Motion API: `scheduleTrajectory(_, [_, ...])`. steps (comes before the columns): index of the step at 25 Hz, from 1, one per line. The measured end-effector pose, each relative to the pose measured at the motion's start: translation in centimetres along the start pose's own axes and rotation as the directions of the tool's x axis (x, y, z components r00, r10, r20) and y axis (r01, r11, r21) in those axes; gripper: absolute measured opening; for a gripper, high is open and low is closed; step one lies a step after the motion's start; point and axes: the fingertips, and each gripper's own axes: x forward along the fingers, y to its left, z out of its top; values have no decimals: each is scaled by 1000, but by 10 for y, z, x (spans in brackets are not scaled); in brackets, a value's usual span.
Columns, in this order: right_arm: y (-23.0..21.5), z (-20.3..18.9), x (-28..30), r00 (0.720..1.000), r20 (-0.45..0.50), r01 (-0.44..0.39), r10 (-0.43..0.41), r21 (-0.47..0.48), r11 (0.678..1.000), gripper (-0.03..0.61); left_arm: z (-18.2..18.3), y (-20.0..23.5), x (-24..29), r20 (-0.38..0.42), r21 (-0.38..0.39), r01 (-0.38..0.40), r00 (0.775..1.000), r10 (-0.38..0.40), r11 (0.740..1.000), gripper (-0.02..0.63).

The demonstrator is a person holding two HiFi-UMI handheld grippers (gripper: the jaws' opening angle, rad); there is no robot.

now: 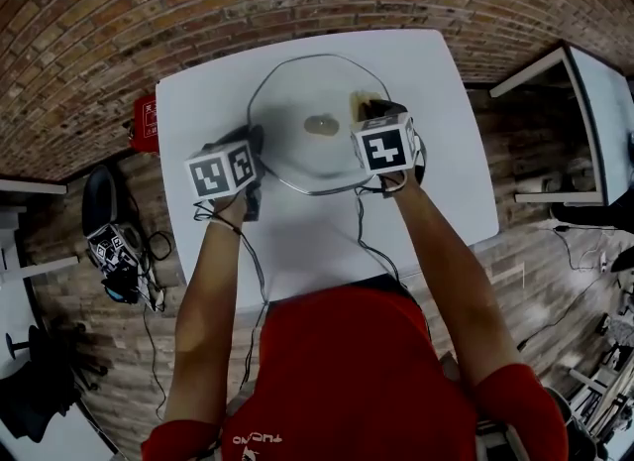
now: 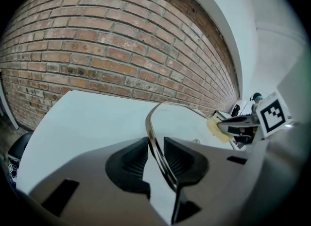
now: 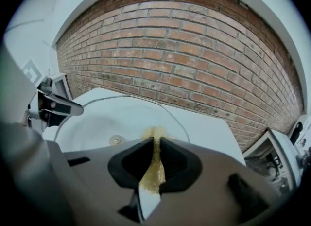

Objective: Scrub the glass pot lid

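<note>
A round glass pot lid (image 1: 315,122) with a metal rim lies on the white table (image 1: 446,162), its small knob (image 1: 321,125) at the centre. My left gripper (image 1: 253,147) is shut on the lid's near-left rim (image 2: 154,145), which runs between its dark pads. My right gripper (image 1: 376,110) is shut on a thin yellow scouring sponge (image 3: 154,164). The sponge (image 1: 362,102) rests on the glass at the lid's right side. The lid (image 3: 121,123) spreads out ahead of the right gripper's jaws, and the left gripper (image 3: 51,106) shows at its far edge.
A brick wall (image 1: 198,13) runs behind the table. A red item (image 1: 146,122) sits past the table's left edge. A black chair and cabled gear (image 1: 119,246) stand on the floor at left. Another white table (image 1: 594,112) stands at right.
</note>
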Motion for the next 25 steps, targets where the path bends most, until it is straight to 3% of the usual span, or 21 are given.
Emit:
scheduleTrajectory(5, [86,8,-33,974,49,-222,221,20,975,55,-1,-1,1,4,-4,-7,1000,7,1000,106])
scheduleTrajectory(10, [152,-8,-44,942,9,-335,336,-64,940,55,-1,-2,0,10,-6,-15,1000,15,1000,104])
scheduleTrajectory(16, [157,-27,-41,943,-41,-334,331,-101,937,55,-2,-3,-1,11,-6,-19,1000,19,1000,104])
scheduleTrajectory(25, [93,-49,-35,974,-68,-222,217,-81,972,55,-4,-2,-2,9,-1,-23,1000,23,1000,106])
